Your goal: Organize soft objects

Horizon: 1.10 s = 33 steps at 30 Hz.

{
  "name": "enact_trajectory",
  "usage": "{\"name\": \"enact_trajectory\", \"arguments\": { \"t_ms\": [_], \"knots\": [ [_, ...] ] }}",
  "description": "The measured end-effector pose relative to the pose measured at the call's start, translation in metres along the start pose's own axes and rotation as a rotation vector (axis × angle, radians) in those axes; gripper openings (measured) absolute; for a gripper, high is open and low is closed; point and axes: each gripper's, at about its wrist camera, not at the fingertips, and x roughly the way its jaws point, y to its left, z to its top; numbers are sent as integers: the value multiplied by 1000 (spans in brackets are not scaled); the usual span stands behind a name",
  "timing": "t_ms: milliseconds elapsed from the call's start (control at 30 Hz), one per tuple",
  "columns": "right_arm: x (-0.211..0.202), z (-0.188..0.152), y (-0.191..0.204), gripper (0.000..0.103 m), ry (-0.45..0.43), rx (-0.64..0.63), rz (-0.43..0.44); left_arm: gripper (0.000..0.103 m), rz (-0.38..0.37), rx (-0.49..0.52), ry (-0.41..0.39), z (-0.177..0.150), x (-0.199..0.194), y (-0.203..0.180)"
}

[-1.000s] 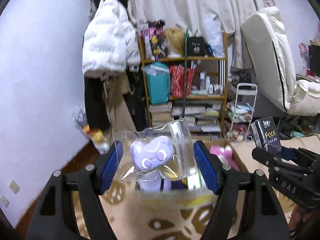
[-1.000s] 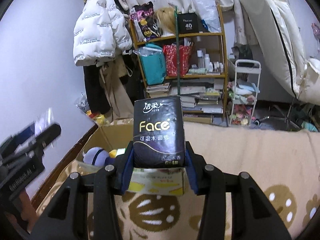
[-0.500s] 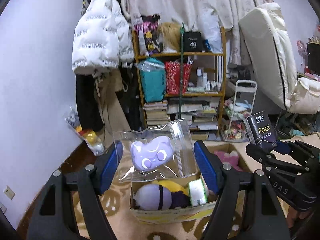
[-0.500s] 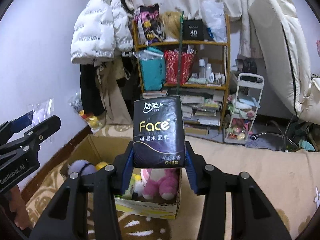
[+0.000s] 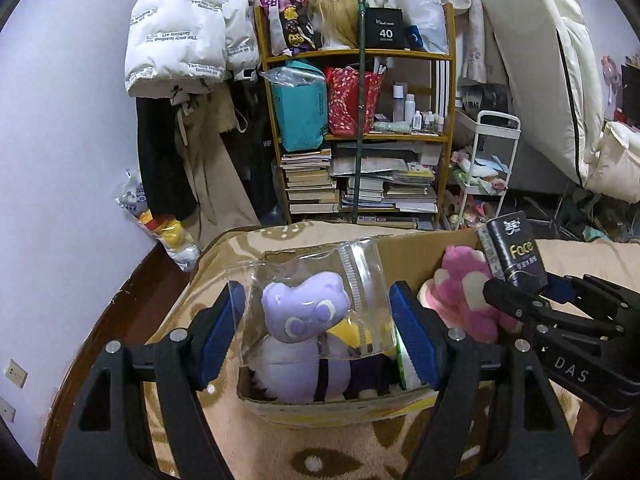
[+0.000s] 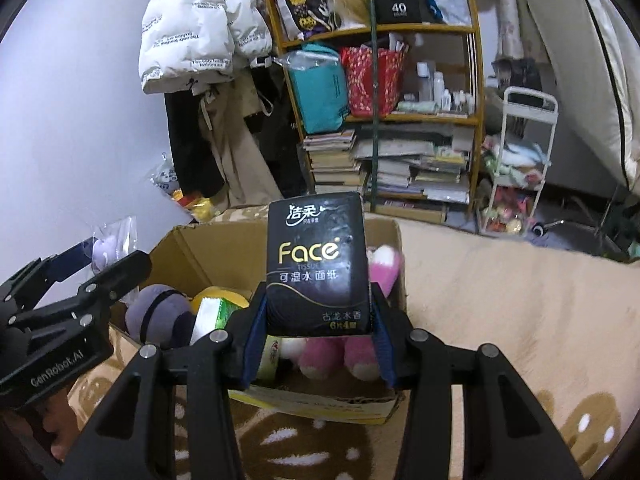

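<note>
My left gripper (image 5: 318,320) is shut on a clear zip bag holding a lilac plush (image 5: 308,312), held over the left end of an open cardboard box (image 5: 416,248). My right gripper (image 6: 318,316) is shut on a black "Face" tissue pack (image 6: 318,268), held upright over the box's (image 6: 180,248) near side. The box holds a purple plush (image 6: 160,312), a yellow plush (image 6: 218,294), a green-white pack (image 6: 212,314) and a pink plush (image 6: 382,268). Each gripper shows in the other's view: the right (image 5: 520,292), the left (image 6: 116,256).
The box sits on a beige patterned blanket (image 6: 520,320) over a bed with a brown wooden edge (image 5: 120,320). Behind stand a cluttered shelf (image 5: 360,120), hanging coats (image 5: 180,40), a white cart (image 5: 488,168) and a leaning mattress (image 5: 540,60).
Both grippers have moved forward and over the box, with the views tilting down so the box's contents show more fully. Both grips are unchanged.
</note>
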Motion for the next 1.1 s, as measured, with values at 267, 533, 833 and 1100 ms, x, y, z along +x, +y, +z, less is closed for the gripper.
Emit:
{"name": "enact_trajectory", "arguments": {
  "t_ms": [267, 533, 833, 1100],
  "knots": [
    [7, -6, 3, 50, 28, -38, -16, 86, -8, -29, 17, -5, 7, 4],
    [-15, -4, 6, 67, -15, -32, 8, 96, 89, -65, -51, -3, -24, 18],
    [-68, -1, 13, 94, -107, -74, -36, 102, 108, -107, -63, -1, -73, 32],
    [-122, -5, 21, 103, -185, -86, -53, 102, 152, -29, -107, -6, -131, 36]
  ]
}}
